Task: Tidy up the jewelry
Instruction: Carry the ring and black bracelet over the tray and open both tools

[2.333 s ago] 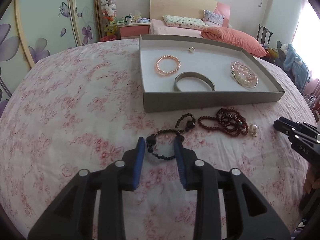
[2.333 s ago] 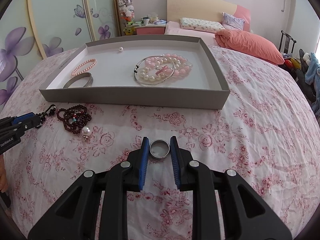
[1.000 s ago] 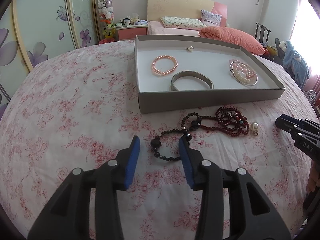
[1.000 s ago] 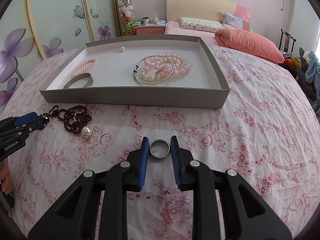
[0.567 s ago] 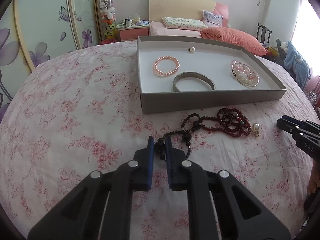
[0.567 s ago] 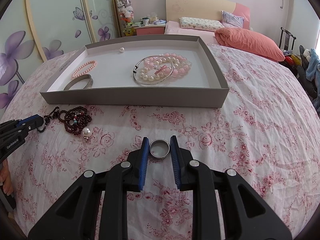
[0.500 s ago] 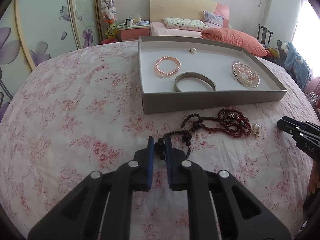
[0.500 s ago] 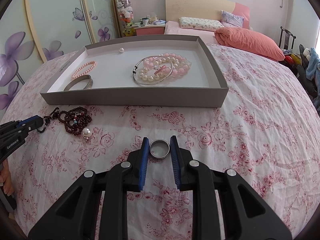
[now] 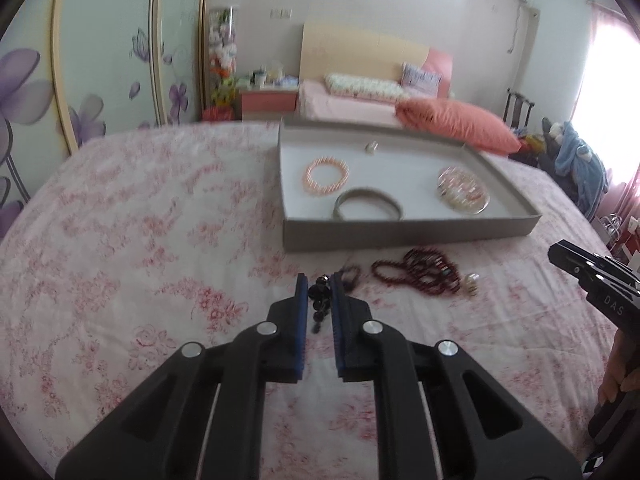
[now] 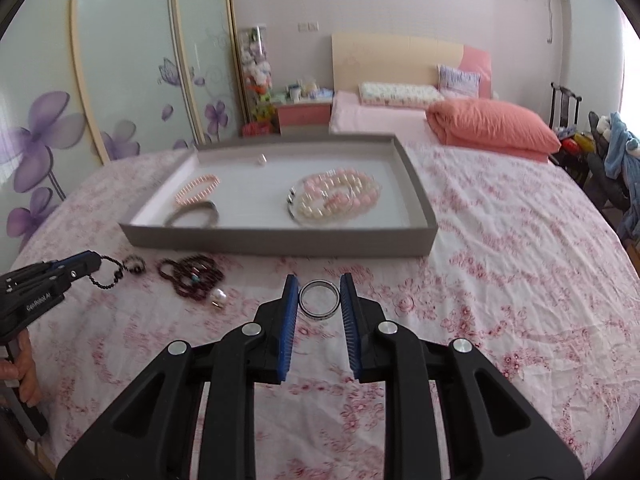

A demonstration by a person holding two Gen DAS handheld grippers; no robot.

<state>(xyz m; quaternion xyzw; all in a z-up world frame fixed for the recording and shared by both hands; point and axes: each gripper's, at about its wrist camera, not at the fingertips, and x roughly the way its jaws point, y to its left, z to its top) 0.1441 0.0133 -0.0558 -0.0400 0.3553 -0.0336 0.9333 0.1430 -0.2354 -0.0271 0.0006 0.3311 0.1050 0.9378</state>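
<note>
My left gripper (image 9: 319,285) is shut on a black bead bracelet (image 9: 320,300), which hangs between its blue pads just above the floral bedspread; in the right wrist view the bracelet (image 10: 116,270) dangles from that gripper (image 10: 94,259). My right gripper (image 10: 319,282) is shut on a silver ring (image 10: 319,300), lifted off the cloth. The grey tray (image 9: 400,234) lies ahead and holds a pink pearl bracelet (image 9: 326,174), a grey bangle (image 9: 368,208), a small pearl (image 9: 372,146) and a pile of pink and white beads (image 10: 336,196).
A dark red bead necklace (image 9: 424,272) with a pearl pendant (image 9: 472,282) lies on the bedspread in front of the tray (image 10: 280,242). Behind it are a pillow (image 10: 492,124), a headboard and wardrobe doors. A hand (image 10: 24,376) grips the left tool's handle.
The left gripper shut on the black bead bracelet and lifted it off the cloth. The right gripper rose with the ring. Both views now sit higher above the bed.
</note>
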